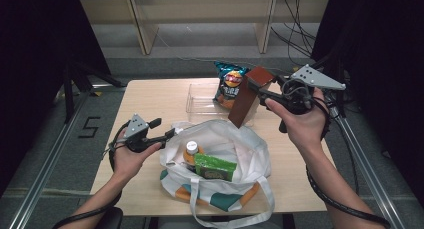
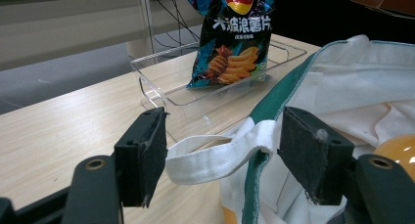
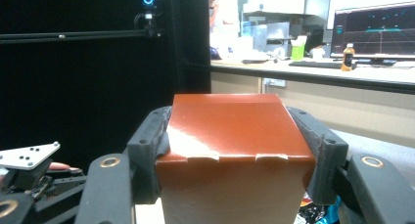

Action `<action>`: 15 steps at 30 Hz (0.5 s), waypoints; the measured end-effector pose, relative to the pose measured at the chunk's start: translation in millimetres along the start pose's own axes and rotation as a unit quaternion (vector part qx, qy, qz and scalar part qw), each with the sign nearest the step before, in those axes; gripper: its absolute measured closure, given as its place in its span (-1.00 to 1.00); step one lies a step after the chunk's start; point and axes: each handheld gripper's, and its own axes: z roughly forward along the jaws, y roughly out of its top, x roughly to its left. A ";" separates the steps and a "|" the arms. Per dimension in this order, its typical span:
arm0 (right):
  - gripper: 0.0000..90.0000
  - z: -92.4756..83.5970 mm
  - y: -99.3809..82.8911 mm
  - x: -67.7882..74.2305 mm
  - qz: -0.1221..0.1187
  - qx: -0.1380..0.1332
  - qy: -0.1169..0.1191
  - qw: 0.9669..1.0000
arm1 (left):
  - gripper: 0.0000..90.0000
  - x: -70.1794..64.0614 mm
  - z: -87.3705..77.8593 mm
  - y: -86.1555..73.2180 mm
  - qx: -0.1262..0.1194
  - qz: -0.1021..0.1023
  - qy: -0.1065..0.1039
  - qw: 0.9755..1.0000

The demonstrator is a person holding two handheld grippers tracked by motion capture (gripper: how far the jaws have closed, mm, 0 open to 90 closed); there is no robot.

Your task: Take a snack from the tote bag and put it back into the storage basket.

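Packing half done — the right gripper clamps a tall brown cardboard box above the white canvas tote bag; the left gripper, jaws apart, straddles the bag's strap — chips remain outside.

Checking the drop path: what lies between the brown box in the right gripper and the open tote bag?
In the high view, nothing: the brown box in the right gripper hangs above the tote bag, just past its far rim.
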 end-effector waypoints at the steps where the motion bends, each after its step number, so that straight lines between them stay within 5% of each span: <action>1: -0.12 0.2 0.5 -0.8 -0.004 0.000 -0.002 1.000 | -0.25 0.0 0.0 0.0 0.000 0.001 0.000 1.000; 15: -0.11 3.2 8.1 -8.1 0.003 -0.004 -0.020 1.000 | -0.25 0.9 -0.6 0.3 -0.002 0.001 0.000 1.000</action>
